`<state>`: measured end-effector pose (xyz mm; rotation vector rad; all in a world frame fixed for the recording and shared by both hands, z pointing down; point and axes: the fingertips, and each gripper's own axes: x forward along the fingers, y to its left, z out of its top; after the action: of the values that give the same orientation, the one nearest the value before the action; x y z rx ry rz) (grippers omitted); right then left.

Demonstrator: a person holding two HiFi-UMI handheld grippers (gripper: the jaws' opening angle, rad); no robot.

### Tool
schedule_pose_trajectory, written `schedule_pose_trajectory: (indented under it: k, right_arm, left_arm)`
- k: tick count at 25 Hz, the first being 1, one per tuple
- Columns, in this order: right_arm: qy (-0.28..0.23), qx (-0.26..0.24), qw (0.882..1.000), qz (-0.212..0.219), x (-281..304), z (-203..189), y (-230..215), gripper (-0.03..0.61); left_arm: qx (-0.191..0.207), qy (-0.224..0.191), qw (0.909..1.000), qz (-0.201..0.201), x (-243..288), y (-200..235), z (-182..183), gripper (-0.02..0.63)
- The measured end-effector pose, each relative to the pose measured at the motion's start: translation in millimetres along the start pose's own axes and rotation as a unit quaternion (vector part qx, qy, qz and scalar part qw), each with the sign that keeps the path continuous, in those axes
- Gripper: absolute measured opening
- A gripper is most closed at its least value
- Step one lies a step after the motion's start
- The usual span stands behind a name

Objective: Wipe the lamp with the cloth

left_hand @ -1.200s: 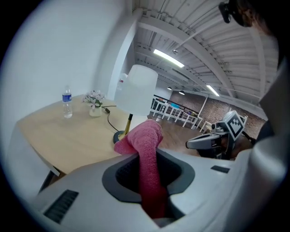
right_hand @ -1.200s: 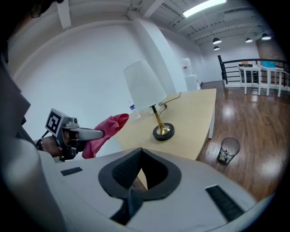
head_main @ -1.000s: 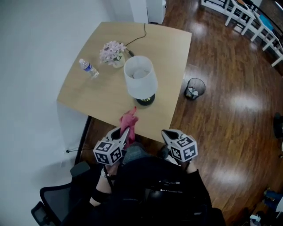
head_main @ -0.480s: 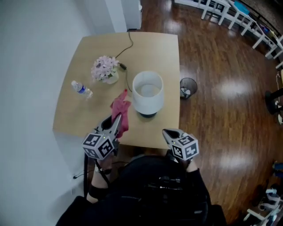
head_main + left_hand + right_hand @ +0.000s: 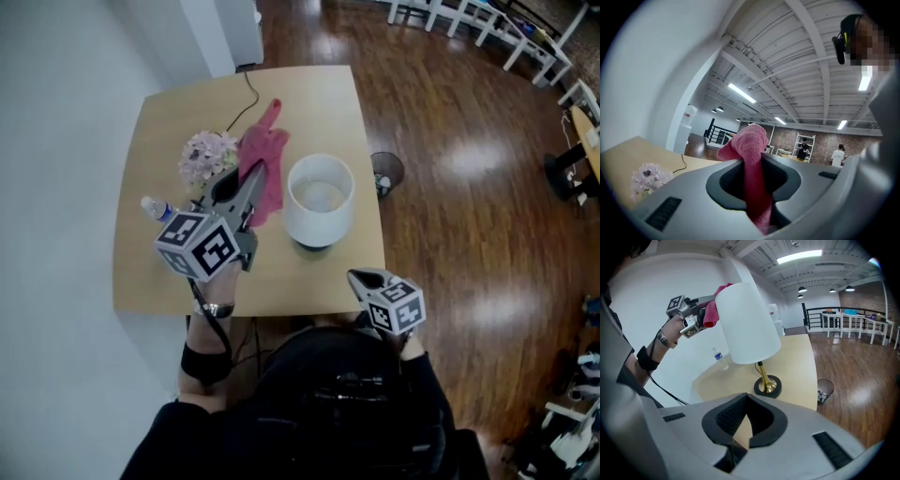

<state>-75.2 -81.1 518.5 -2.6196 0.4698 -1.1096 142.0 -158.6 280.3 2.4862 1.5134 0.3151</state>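
Nearest the person, the right tongs [image 5: 360, 277] hang over the near edge of the counter [image 5: 150, 281]. They tilt downward and are clenched tip to tip, with nothing between them.

The left tongs [image 5: 248, 183] are held higher and roughly level over the middle of the counter, clamped on the cloth [image 5: 264, 155]. The pink cloth is pinched partway along. One end stands up past the tips and curls over, and the rest runs down between the pads. It sits just beside the left side of the white shade of the lamp [image 5: 321, 199], up by the top rim. Whether it touches the shade I cannot tell.

The lamp stands upright near the counter's right edge, on a brass stem and a round dark base [image 5: 768, 386]. Left of it, partly under the left tongs, is a bunch of pale pink flowers [image 5: 206, 157]. Further left is a small water bottle [image 5: 156, 208], near the counter's left edge. A black cord [image 5: 246, 94] trails from beside the flowers to the far edge.

Past the counter's right edge a dark bin [image 5: 385, 172] stands on the wood floor [image 5: 469, 187]. White chairs [image 5: 469, 11] line the far side of the room.
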Motion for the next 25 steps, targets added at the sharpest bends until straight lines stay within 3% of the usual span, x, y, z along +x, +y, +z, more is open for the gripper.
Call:
schedule_pose_trajectory:
  k: [5, 17, 25]
  right_arm:
    - [-0.001, 0.011, 1.000, -0.015, 1.3, 5.4, -1.3, 0.006]
    - [0.009, 0.022, 0.999, -0.026, -3.6, -0.4, 0.5, 0.006]
    - [0.020, 0.026, 0.999, -0.028, 1.9, -6.9, -1.3, 0.006]
  left_arm:
    - [-0.022, 0.014, 0.9992, -0.030, 25.2, 3.6, -5.3, 0.083]
    - [-0.036, 0.064, 0.9962, -0.046, 41.1, 16.8, -46.3, 0.083]
    - [0.014, 0.116, 0.9921, -0.044, 42.2, 26.7, -78.5, 0.081]
